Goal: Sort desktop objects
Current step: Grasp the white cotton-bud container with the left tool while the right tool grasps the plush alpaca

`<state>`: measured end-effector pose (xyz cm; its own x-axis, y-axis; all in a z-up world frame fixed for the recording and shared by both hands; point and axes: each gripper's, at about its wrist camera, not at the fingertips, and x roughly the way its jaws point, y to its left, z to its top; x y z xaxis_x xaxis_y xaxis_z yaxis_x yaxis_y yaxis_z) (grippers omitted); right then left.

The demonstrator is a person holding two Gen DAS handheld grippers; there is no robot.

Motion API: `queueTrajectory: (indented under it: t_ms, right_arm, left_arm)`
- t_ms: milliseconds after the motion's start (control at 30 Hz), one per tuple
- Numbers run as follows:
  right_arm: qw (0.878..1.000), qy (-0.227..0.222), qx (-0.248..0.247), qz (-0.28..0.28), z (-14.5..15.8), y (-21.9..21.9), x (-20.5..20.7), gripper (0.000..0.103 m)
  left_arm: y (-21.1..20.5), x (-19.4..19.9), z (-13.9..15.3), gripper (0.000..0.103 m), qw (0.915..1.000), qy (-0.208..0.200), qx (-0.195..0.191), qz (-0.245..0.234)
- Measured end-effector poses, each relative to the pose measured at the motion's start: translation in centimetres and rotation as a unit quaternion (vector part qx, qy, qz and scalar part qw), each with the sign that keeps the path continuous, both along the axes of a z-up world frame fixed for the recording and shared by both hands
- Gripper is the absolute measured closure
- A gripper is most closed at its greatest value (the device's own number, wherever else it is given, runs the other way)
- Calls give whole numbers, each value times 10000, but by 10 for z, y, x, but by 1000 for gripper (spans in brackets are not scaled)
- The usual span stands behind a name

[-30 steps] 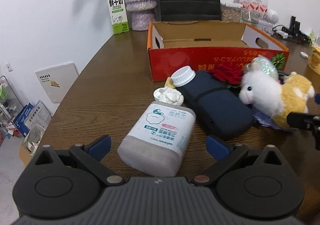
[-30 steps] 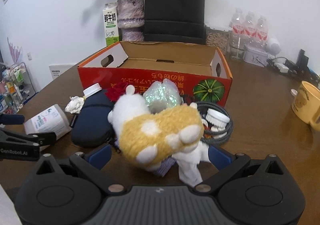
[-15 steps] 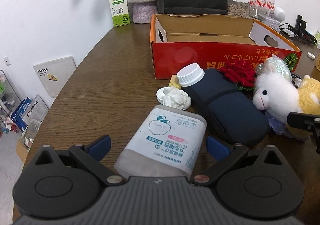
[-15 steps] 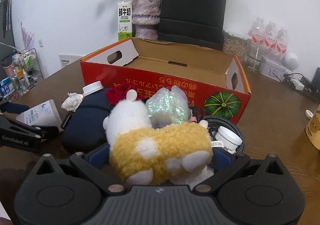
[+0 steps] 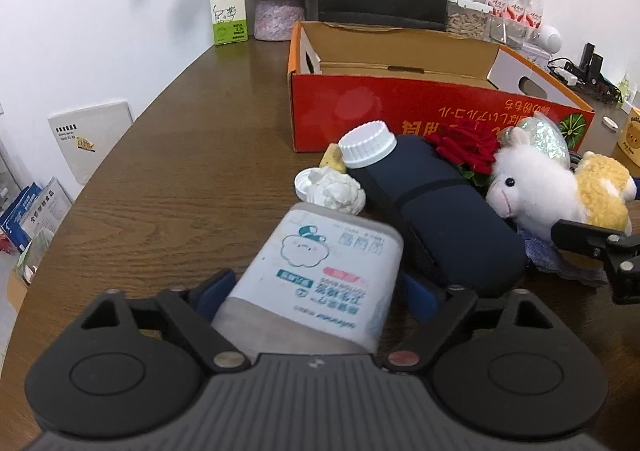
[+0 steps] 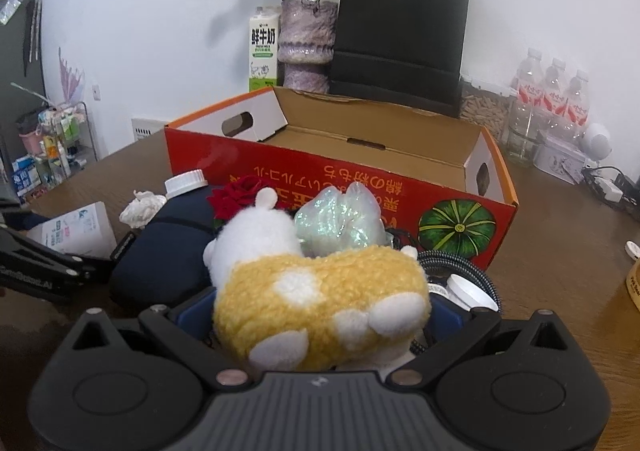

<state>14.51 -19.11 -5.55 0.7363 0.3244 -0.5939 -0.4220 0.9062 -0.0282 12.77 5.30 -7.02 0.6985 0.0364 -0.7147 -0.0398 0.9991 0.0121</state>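
Left gripper (image 5: 316, 291) clamps cotton swab box (image 5: 320, 275), long axis running away from camera; right gripper (image 6: 320, 315) grips plush toy (image 6: 320, 287), head toward red box (image 6: 340, 187).

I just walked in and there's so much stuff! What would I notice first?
Probably the fluffy yellow-and-white plush toy, sitting right between the right gripper's fingers. Behind it stands a big red cardboard box, open on top, with a green pumpkin printed on its front. Over at the left gripper, a white cotton swab container lies on the wooden table.
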Motion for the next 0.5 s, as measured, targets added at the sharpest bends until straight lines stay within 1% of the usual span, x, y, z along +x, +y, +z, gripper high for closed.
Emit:
queueTrajectory:
  t_ms: [67,133,167,300,500]
  right_arm:
    - [10000,-78,6,14,0,-1,-3,3]
    - [9999,-154,12,19,-1,-1,-6,6]
    - [9998,-186,15,18,-1,-2,-7,7]
    - [9994,-359,2,19,0,-2,-16,12]
    - [9985,-514,179,-46,9,-8,-29,14]
  left_arm:
    - [0,-2,0,22,10000,-61,8,-26]
    - [-1,-4,1,37,9999,-136,21,-57]
    - [-2,-6,1,37,9998,-179,46,-69]
    - [-5,-13,1,37,9995,-262,-51,-183]
    - [-6,-22,12,37,9986,-478,-118,-187]
